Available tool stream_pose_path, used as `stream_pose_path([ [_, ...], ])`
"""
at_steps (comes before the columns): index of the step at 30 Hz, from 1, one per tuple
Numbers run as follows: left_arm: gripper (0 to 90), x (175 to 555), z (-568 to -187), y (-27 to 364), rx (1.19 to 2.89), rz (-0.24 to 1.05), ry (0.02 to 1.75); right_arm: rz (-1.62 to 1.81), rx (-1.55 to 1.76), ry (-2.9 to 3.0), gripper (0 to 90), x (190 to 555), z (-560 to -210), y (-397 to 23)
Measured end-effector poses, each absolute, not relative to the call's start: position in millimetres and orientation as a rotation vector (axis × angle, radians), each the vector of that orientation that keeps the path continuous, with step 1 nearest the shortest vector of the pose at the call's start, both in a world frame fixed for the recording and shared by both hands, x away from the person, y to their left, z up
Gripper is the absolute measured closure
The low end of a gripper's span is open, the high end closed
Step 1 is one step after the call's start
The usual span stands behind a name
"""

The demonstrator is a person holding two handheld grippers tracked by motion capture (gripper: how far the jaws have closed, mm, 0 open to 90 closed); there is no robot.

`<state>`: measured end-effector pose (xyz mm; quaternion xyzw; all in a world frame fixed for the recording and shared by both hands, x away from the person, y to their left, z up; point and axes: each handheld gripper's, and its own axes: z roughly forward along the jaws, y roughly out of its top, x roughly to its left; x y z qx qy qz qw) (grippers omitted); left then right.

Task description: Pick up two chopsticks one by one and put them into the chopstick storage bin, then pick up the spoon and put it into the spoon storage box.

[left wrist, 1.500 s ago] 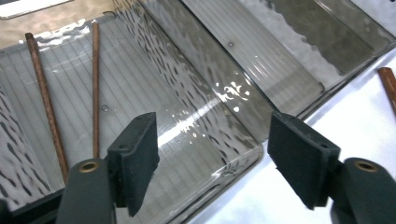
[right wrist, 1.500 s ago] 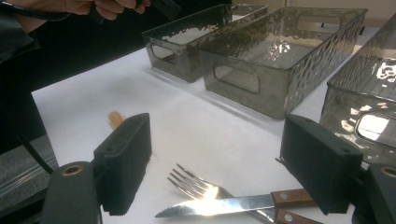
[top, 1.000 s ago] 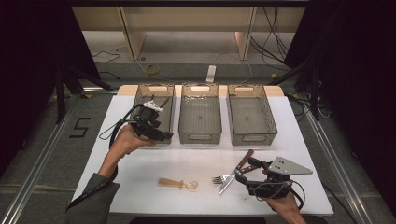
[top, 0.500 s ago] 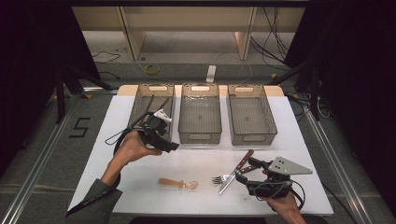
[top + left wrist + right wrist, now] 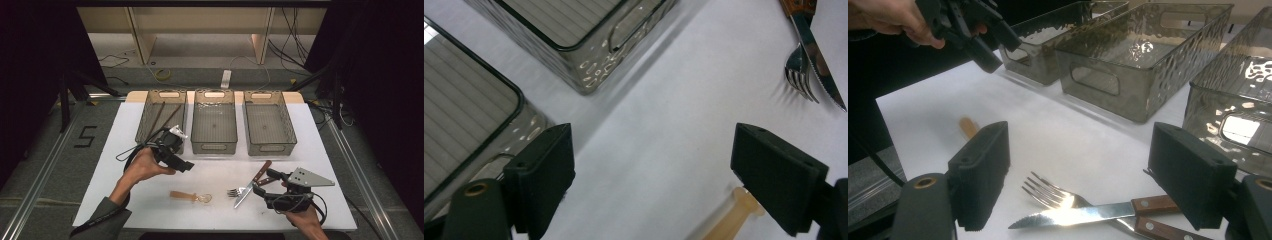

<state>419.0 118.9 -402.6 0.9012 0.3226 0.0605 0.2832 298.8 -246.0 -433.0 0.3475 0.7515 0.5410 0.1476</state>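
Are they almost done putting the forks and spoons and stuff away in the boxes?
Not yet. Two chopsticks already lie in the left bin. Nothing is in hand: the left gripper and right gripper are both open. The spoon, fork and knife are on the table. The middle bin and right bin look empty.

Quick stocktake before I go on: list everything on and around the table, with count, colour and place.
Bins: three, smoky clear plastic, side by side along the table's far half.
Chopsticks: two, dark brown, in the left bin.
Spoon: one, pale tan, near front centre.
Fork: one, silver, right of the spoon.
Knife: one, wood handle, lying across the fork.
Table: one, white top.
Left gripper: black, open, above the table near the left bin.
Right gripper: black, open, around the fork and knife.
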Motion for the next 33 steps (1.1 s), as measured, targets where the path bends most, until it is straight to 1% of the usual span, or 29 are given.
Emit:
stream_pose_path([
  [5,16.5,414.6,-405.1,117.2,2.428,0.139,0.853,1.558,1.007,2.158,25.4,298.7,-433.1,-247.5],
  [13,16.5,407.4,-410.5,118.4,2.429,0.147,0.847,1.548,1.007,2.16,25.4,299.0,-433.5,-246.3],
  [17,16.5,403.6,-414.2,119.8,2.424,0.123,0.844,1.546,1.011,2.158,25.4,299.2,-433.6,-247.5],
  [23,16.5,398.7,-418.4,117.5,2.438,0.12,0.834,1.545,1.011,2.154,25.4,299.4,-433.8,-247.1],
  [33,16.6,395.2,-426.2,113.1,2.537,0.09,0.818,1.546,1.015,2.156,25.4,298.6,-433.8,-248.2],
])
